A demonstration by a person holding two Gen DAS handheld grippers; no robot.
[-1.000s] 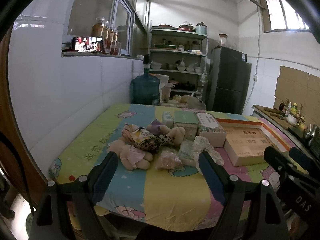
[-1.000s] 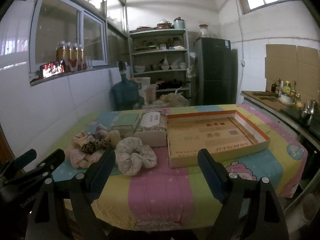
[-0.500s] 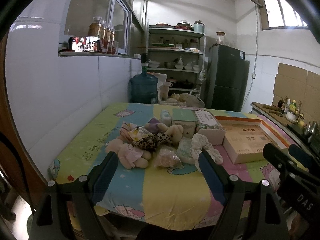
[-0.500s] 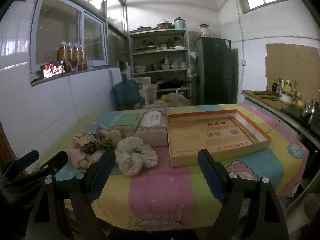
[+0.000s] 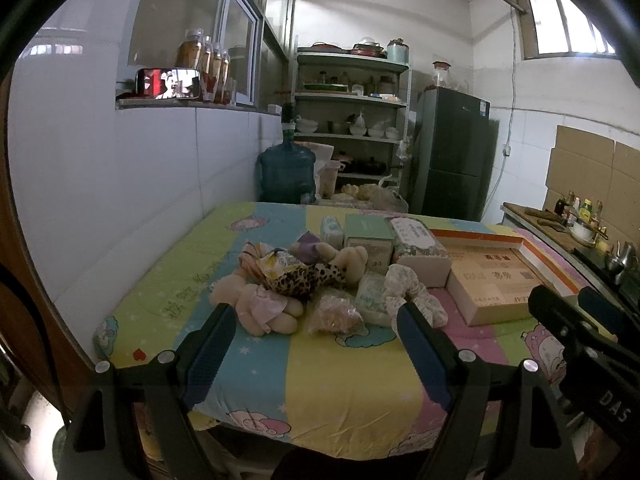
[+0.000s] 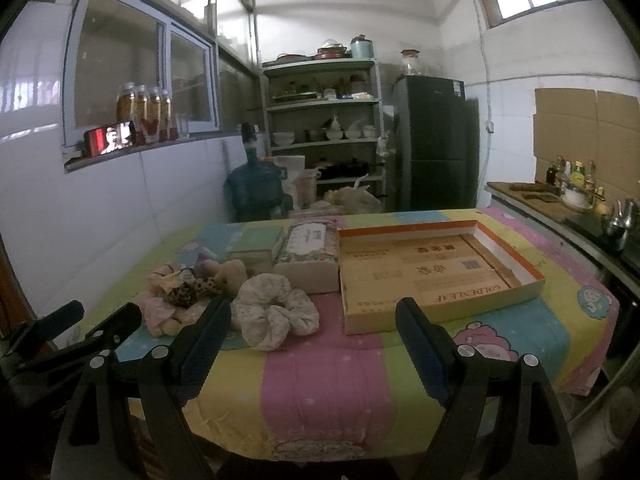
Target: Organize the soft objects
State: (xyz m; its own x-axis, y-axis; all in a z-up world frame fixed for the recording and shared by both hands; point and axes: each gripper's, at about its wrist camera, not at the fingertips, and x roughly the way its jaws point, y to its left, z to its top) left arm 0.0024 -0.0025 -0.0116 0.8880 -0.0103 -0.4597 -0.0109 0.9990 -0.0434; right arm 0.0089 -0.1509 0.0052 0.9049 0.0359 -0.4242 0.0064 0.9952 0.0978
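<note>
Left wrist view first: the left gripper (image 5: pixel 312 332) is hovering at the near edge of the counter (image 5: pixel 344 376), its fingers (image 5: pixel 208 344) spread wide and pinching nothing. Just beyond them the heap of soft things is sitting on the striped cartoon cloth. The pink plush toy (image 5: pixel 260 310) is lying nearest, and right behind it the leopard-print scrunchie (image 5: pixel 298 280) is resting against the beige teddy (image 5: pixel 352 260). To the right of the plush toy a crinkly clear packet (image 5: pixel 334 314) is lying, touching a pale green tissue pack (image 5: pixel 370 294), and the white floral scrunchie (image 5: pixel 412 294) is draping beside that. Behind the heap a green box (image 5: pixel 368 238) and a floral tissue box (image 5: pixel 420 250) are standing side by side. Right of the floral tissue box, the shallow cardboard tray (image 5: pixel 496 280) is lying flat. The right gripper (image 5: pixel 576 320) is poking in at the far right edge.

Over to the right wrist view: the right gripper (image 6: pixel 314 332) is hanging over the near counter edge, fingers (image 6: pixel 420 344) apart, gripping nothing. The white floral scrunchie (image 6: pixel 274 310) is lying just ahead of its left finger, with the pink plush toy (image 6: pixel 160 312) and leopard-print scrunchie (image 6: pixel 192 290) further left of it. The cardboard tray (image 6: pixel 436 272) is lying to the right of the floral scrunchie, apart from it. The left gripper (image 6: pixel 80 328) is showing at the lower left.
</note>
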